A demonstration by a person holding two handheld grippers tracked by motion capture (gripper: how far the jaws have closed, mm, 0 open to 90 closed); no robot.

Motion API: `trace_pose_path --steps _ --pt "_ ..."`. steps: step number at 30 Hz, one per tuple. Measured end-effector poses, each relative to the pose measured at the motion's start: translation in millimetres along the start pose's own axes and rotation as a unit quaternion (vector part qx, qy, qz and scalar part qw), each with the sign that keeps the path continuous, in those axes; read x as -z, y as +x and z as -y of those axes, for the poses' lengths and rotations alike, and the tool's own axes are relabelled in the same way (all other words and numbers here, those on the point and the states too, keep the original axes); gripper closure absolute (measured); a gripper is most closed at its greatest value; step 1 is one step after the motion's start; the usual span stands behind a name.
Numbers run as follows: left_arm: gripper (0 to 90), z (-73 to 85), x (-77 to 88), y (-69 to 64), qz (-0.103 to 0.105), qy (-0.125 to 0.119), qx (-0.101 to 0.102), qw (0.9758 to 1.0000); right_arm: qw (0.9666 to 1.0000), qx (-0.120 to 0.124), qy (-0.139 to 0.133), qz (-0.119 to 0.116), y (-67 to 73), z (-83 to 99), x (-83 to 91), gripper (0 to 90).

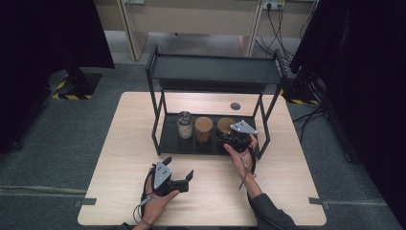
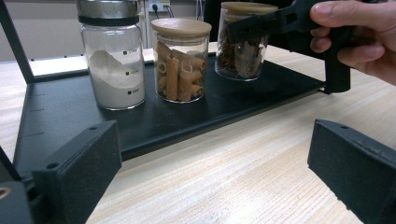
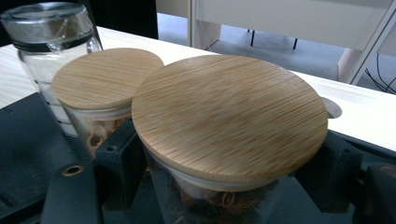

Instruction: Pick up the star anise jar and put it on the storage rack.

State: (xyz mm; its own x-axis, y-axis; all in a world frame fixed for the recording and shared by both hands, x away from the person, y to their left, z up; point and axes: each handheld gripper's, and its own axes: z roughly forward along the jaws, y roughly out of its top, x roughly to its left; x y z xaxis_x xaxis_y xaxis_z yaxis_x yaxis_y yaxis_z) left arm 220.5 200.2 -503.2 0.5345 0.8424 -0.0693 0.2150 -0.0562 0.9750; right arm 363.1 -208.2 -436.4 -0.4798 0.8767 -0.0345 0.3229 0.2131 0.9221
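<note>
1. Jar with brown pieces (image 3: 224, 140), bamboo-lidded, standing at the right end of a row of three on the black lower shelf (image 2: 60, 109) of the rack.
2. Right gripper (image 1: 229, 139) clamped on this jar just below the lid, one black jaw on each side of the glass.
3. Beside it, touching or nearly so: middle jar of rolled wafers (image 2: 180, 60); farther along, metal-lidded jar of white powder (image 2: 112, 58).
4. Left gripper (image 1: 179, 167) resting on the wooden table (image 1: 287, 191) in front of the rack, jaws spread wide, nothing between them.
</note>
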Motion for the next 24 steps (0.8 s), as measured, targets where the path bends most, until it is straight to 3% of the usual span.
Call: trace_pose_path --steps 24 --pt "2.3 0.1 0.0 0.0 0.001 0.0 -0.001 1.0 0.9999 -0.007 0.008 0.002 0.1 0.1 -17.2 25.8"
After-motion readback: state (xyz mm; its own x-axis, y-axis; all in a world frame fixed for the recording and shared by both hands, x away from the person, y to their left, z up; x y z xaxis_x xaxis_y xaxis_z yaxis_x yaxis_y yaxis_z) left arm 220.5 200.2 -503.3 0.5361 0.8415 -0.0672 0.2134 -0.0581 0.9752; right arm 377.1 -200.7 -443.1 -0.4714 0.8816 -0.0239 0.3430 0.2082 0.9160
